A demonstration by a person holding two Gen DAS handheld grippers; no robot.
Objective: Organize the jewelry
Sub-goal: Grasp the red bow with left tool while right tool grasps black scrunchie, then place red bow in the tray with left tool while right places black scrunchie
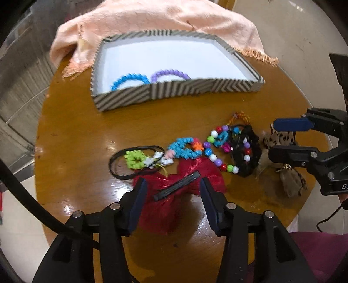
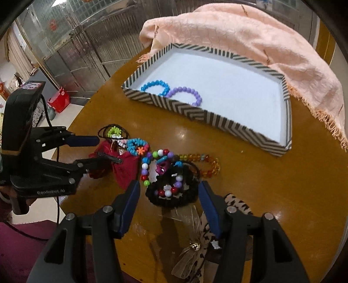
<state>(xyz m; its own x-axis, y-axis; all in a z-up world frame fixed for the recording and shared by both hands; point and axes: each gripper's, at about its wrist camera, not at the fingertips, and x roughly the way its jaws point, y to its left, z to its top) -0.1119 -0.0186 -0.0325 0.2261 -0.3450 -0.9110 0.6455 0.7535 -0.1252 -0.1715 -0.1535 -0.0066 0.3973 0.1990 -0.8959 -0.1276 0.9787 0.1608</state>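
On the round brown bench the jewelry lies in a loose row, nearer than a shallow tray with striped black-and-white walls and a white floor. Inside the tray, at its near left part, rest a blue bead bracelet and a purple bead bracelet, side by side. A peach cloth with a fringed edge lies behind the tray, on the far side.

From the left wrist view, the left tool is spread wide over a shiny red fabric bow with a black flat clip on it; the pads do not touch it. A thin black elastic band with a green flower bead is seen clearly just to the far left of the bow.

Only the right wrist view shows well the right tool, spread, with a fuzzy black scrunchie between its pads; they do not press on it. A string of round multicolour beads lies across the scrunchie, and amber glassy beads curve beside it. This view shows also a leopard-pattern ribbon bow with a small golden centre, near to the camera, which the other view gives only partly, at the right.
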